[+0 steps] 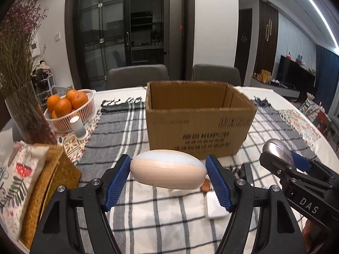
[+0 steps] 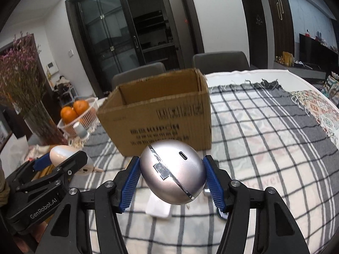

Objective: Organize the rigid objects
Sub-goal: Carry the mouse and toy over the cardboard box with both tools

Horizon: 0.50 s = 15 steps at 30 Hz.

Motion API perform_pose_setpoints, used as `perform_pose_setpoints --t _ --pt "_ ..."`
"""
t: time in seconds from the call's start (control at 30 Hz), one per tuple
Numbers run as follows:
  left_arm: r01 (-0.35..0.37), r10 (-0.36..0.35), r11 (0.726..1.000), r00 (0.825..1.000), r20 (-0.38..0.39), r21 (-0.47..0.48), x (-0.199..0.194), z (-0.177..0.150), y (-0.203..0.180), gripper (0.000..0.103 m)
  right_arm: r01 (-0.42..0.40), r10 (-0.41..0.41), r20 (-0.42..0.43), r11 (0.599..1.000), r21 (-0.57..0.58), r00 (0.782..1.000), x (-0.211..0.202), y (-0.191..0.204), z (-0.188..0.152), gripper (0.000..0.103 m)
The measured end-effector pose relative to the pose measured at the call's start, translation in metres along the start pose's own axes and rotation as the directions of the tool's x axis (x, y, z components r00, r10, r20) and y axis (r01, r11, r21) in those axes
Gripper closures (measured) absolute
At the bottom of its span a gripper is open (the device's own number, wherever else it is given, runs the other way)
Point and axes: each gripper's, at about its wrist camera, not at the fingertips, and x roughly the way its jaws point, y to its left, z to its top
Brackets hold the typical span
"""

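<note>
A round table (image 1: 317, 127) under a checked cloth (image 1: 131, 131) carries an open cardboard box (image 1: 197, 124) at its centre, a vase of dried flowers (image 1: 25, 110) and a basket of oranges (image 1: 70, 110) to its left. Both tongs hang on the near side of the box, raised above the cloth. The left tongs (image 1: 168, 172) clamp a cream, egg-shaped case (image 1: 168, 172) by its two ends, its long axis lying left to right across the pads. The right tongs (image 2: 172, 174) pinch a silver, egg-shaped case (image 2: 172, 174) at its sides, its long axis tilted. The box mouth lies straight ahead and farther off; the right tongs look slightly nearer to its front wall.
</note>
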Motion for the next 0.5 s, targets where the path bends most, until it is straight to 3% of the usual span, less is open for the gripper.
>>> perform_pose_setpoints --t 0.33,0.5 --pt "0.039 -0.039 0.999 0.998 0.055 -0.010 0.003 0.038 0.003 0.030 -0.023 0.021 0.072 1.000 0.014 0.997 0.003 0.004 0.036 0.042" --pt "0.020 -0.021 1.000 0.996 0.088 0.014 0.006 0.058 0.002 0.030 -0.032 0.030 0.092 0.999 0.016 0.995 0.006 0.005 0.052 0.042"
